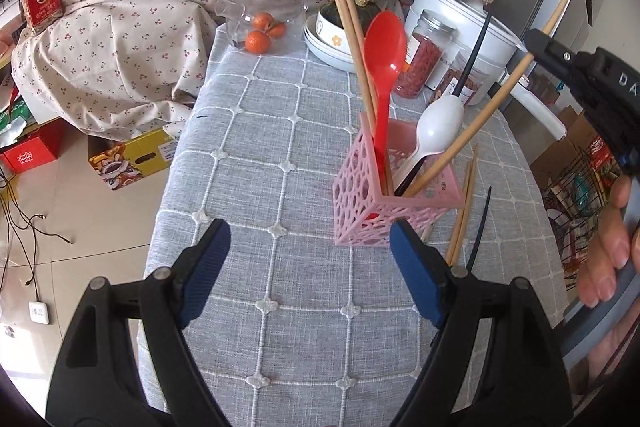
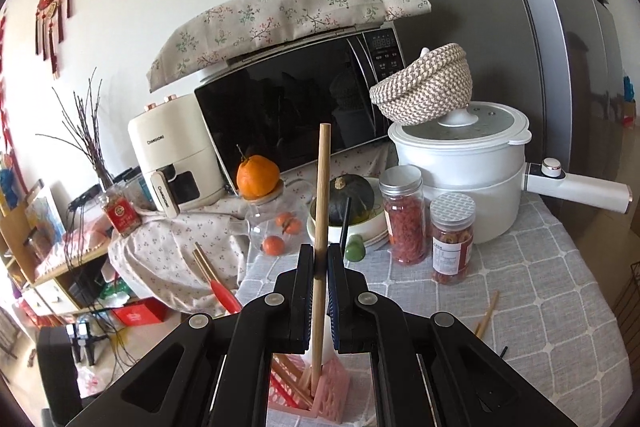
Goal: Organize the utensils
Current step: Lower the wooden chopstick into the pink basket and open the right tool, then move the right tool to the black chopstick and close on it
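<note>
At the left, our left tool (image 1: 310, 251) hovers over the grey checked cloth of the counter (image 1: 256, 131), its blue pads spread wide with nothing between them. Just beyond its right pad stands the pink holder (image 1: 360, 203), well in from the counter's left edge and nearer its right edge. In it we see a pair of wooden chopsticks (image 1: 348, 27), a red spoon (image 1: 384, 51) and a white spoon (image 1: 438, 125) with a black stick beside it. Further right, our right tool (image 2: 320, 267) is clamped on a single wooden chopstick (image 2: 322, 187), whose lower end sits inside the holder while it leans out toward the right edge. On the cloth right of the holder lie more chopsticks (image 1: 464, 203) and what may be one black chopstick (image 1: 480, 227), too thin to tell.
</note>
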Tool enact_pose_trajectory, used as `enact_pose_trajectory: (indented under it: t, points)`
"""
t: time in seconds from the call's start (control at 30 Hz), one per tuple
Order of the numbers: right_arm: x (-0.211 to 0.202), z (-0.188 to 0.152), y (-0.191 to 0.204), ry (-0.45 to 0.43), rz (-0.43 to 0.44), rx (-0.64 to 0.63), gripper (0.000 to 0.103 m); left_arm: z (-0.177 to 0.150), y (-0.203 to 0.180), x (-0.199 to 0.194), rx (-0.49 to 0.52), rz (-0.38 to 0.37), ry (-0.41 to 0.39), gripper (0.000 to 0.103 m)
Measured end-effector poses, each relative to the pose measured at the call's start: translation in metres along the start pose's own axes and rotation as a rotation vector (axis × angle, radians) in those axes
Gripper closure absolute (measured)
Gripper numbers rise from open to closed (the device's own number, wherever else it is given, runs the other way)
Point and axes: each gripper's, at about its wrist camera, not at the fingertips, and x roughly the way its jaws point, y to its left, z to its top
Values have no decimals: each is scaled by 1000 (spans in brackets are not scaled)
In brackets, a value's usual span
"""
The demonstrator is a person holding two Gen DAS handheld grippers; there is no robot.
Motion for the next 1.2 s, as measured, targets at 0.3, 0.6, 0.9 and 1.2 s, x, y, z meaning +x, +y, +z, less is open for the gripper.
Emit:
enact_pose_trajectory:
  t: [0.3,0.6,0.9,1.2]
  points:
    - [8,-14,11,50,16,-46,96,0,-5,-1,13,-14,-12,21]
    - [-2,-5,4,91,75,39,68,0,-11,-7,27,-20,-27,21]
    - [-40,7,-19,135,48,101,31,-4,-26,-19,61,-44,-43,15]
    - [-58,-20,-80,267,-130,125,21,-13,-36,-17,90,-42,-13,13]
